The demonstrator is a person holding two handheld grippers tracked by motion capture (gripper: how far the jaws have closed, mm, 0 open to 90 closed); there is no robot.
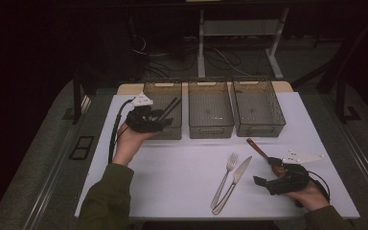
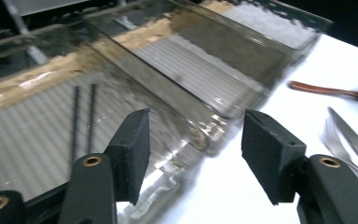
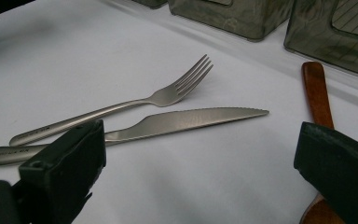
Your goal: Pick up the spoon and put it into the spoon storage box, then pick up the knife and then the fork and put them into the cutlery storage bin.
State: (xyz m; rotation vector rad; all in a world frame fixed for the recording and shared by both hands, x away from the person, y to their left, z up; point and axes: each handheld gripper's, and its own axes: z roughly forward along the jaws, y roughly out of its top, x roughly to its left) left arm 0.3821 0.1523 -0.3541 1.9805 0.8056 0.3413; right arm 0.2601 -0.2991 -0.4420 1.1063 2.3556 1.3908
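Three smoky clear plastic bins (image 1: 211,115) line the white tabletop (image 1: 182,177) at twelve o'clock. Two thin black chopsticks (image 2: 83,116) lie in the leftmost bin (image 2: 37,140), at eleven o'clock from the left gripper (image 2: 196,154), jaws released. Right gripper (image 3: 200,168), jaws apart, rests near the steel fork (image 3: 121,107), steel knife (image 3: 177,122) and brown wooden spoon (image 3: 318,93).

1 high view; 2 close gripper views share the fork (image 3: 121,108).
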